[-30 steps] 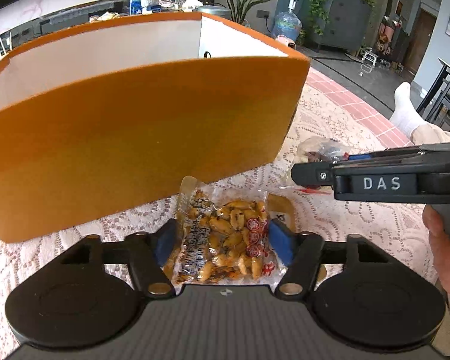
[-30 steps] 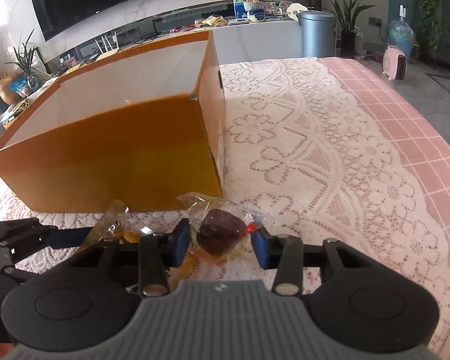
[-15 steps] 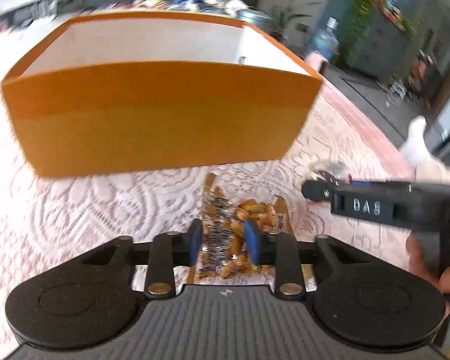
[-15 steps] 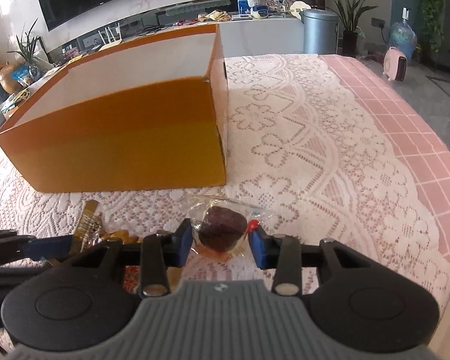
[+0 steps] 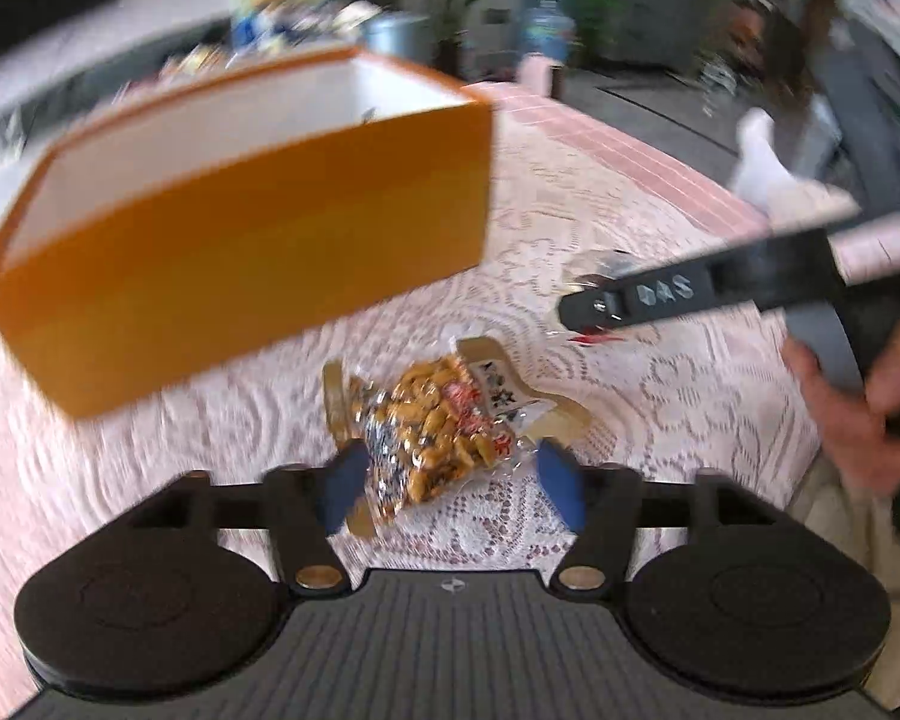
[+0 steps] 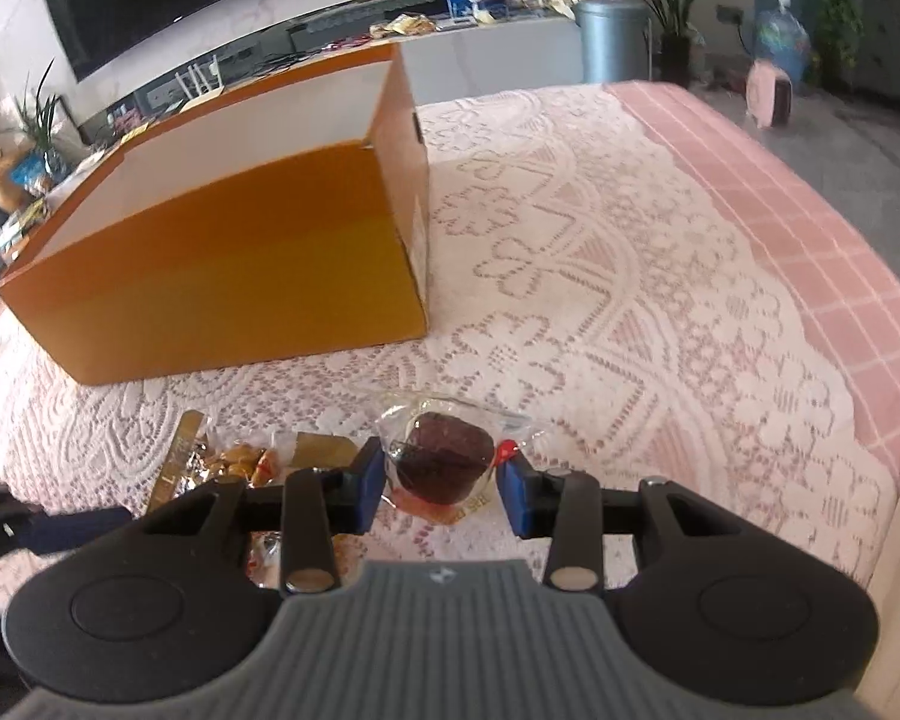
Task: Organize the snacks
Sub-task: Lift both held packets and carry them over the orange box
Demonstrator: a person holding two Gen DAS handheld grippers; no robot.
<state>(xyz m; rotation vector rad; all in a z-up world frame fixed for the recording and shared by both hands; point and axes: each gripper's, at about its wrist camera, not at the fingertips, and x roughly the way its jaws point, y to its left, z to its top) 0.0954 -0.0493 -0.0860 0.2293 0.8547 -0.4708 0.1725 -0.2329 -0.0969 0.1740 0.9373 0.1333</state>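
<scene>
A clear packet of peanuts [image 5: 444,414] lies on the lace tablecloth, its near end between the blue pads of my left gripper [image 5: 453,492]. The jaws are opening and the pads stand off the packet. My right gripper [image 6: 443,489] is shut on a dark round cake in a clear wrapper [image 6: 447,456], just above the cloth. The right wrist view also shows the peanut packet [image 6: 240,459], to the cake's left. The orange box [image 5: 240,252] with its white inside stands open-topped beyond both snacks. The left wrist view is blurred.
The right gripper's black arm [image 5: 660,294], held by a hand [image 5: 852,414], crosses the right of the left wrist view. The orange box [image 6: 222,264] fills the table's left half. Lace cloth [image 6: 630,300] stretches right to a pink checked edge. A socked foot [image 5: 762,168] is beyond the table.
My left gripper closed tight on the peanut packet, then spread wide again, pulled back from the box and rolled. The right gripper drew back from the box with the cake between its pads.
</scene>
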